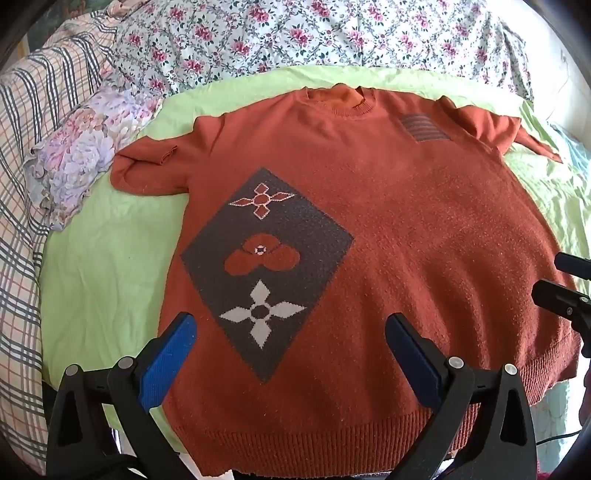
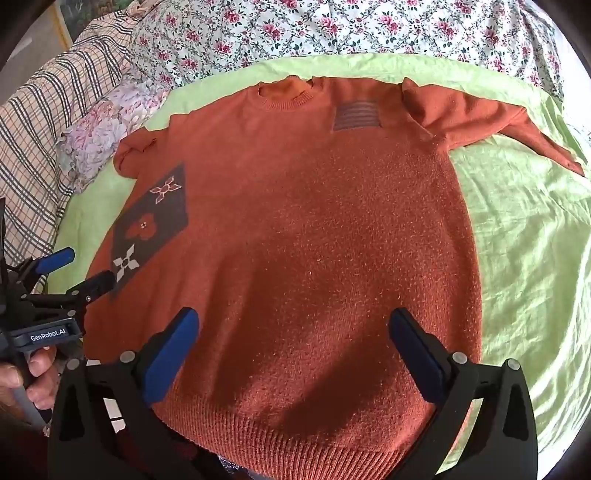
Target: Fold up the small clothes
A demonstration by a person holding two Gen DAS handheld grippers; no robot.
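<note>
A rust-orange knit short-sleeved sweater (image 1: 388,229) lies flat, front up, on a light green sheet (image 1: 107,266). It has a grey diamond panel with flower motifs (image 1: 262,266) and a striped chest patch (image 1: 423,127). In the right wrist view the sweater (image 2: 314,229) fills the middle. My left gripper (image 1: 290,336) is open and empty above the hem's left part; it also shows in the right wrist view (image 2: 79,267). My right gripper (image 2: 293,332) is open and empty above the hem's right part; it shows at the edge of the left wrist view (image 1: 565,280).
A flowered quilt (image 1: 295,33) lies behind the sweater. A plaid blanket (image 1: 22,184) and a floral pillow (image 1: 77,147) lie at the left. The green sheet (image 2: 524,240) spreads to the right of the sweater.
</note>
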